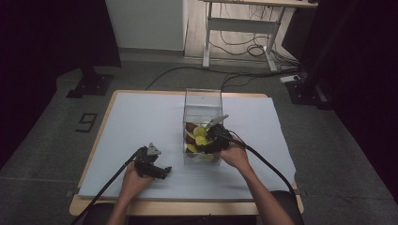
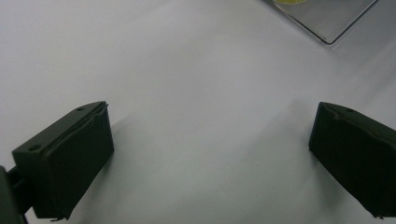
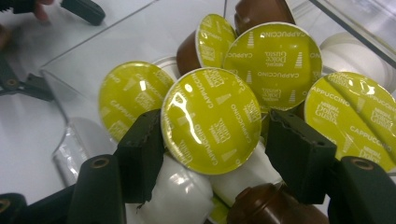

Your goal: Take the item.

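1. So, our right gripper is down inside the clear box on the table, and its jaws sit on either side of a capsule with a yellow-green "Cappuccino" lid.
2. The left jaw touches the lid's edge. The right jaw is just beside it, and we can't tell if it's pressing yet.
3. That capsule lies on top of the pile, lid tilted toward the camera, with more yellow-lidded capsules, brown ones and white ones packed around it.
4. Our left gripper rests low over the bare white sheet, near the box, jaws wide apart with nothing between them.
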Motion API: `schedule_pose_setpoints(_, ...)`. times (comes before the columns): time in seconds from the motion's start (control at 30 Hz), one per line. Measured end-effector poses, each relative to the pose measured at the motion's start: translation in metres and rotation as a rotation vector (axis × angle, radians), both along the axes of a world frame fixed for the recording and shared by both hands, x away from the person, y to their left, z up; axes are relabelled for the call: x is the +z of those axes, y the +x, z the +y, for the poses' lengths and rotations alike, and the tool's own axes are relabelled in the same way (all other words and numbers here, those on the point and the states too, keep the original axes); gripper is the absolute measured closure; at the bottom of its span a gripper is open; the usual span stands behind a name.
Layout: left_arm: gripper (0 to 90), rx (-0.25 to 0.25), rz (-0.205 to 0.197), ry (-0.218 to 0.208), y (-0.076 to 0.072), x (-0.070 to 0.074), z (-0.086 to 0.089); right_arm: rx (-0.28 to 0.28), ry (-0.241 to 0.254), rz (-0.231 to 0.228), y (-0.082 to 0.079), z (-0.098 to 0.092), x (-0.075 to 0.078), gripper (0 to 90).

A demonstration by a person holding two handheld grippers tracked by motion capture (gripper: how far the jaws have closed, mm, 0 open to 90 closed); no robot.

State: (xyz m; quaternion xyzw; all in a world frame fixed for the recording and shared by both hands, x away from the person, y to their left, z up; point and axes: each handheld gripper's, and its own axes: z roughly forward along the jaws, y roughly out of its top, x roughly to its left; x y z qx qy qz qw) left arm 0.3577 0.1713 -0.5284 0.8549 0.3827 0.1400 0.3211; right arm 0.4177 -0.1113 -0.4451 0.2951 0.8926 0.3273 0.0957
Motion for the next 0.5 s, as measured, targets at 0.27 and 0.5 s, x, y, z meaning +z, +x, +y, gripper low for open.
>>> schedule_pose_setpoints(0.27,0.0,0.000,0.000,0.000,0.000,0.000,0.000,-0.009,-0.009,0.024,0.007,0.006,-0.003,32.0)
schedule_pose_setpoints(0.5,0.0,0.000,0.000,0.000,0.000,0.000,0.000,-0.009,-0.051,0.024,0.013,0.014,-0.006,31.0)
